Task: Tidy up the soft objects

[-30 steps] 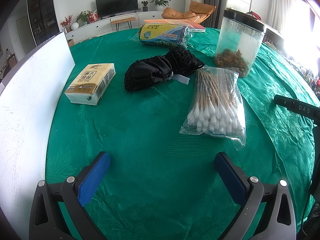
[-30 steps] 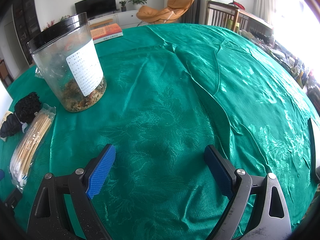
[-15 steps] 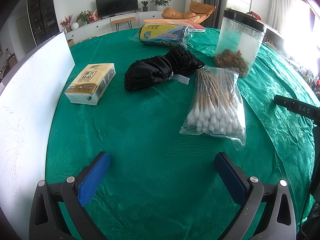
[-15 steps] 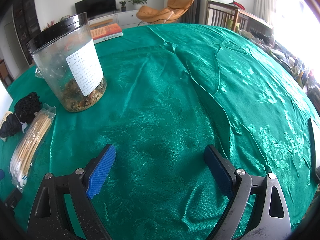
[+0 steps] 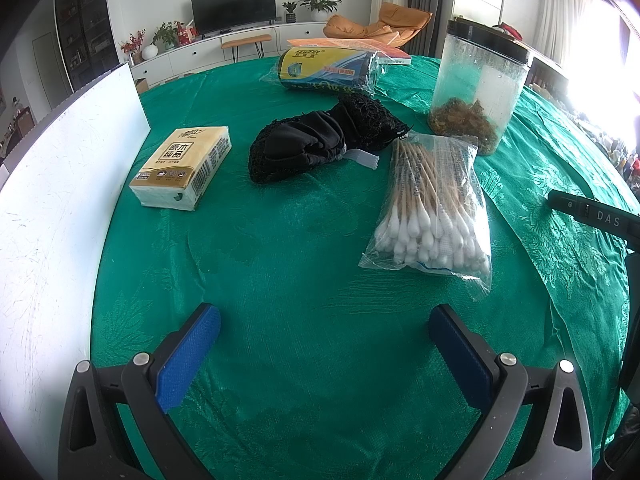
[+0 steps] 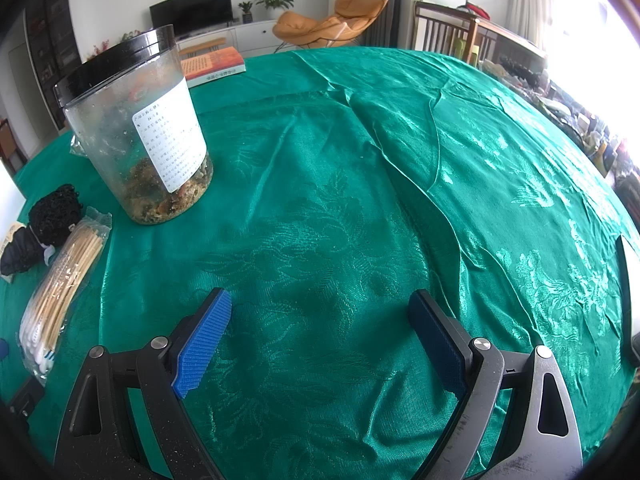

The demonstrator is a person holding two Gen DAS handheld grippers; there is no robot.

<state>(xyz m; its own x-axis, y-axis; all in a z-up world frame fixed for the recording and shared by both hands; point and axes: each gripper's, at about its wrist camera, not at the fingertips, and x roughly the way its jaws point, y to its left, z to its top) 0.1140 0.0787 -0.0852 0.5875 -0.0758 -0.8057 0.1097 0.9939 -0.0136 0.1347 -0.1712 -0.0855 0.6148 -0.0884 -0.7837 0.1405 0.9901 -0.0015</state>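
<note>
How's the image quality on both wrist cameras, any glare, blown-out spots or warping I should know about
Left wrist view: window light blows out the upper right, fisheye bends the white board; cotton swab bag is sharp. Right wrist view: right edge overexposed, sheen on the green tablecloth, jar leans from distortion.

Right tool (image 6: 320, 316) gapes empty over green tablecloth (image 6: 360, 200), jar (image 6: 140, 132) far-left.

A rectangular yellow-and-white pack of paper tissues (image 5: 182, 168) lies flat left of the crumpled black mesh fabric bundle (image 5: 324, 140) (image 6: 40, 228). To the bundle's right, almost touching it, lies a clear plastic bag of wooden-stemmed cotton swabs (image 5: 434, 204) (image 6: 60, 284), white tips toward the camera.
</note>
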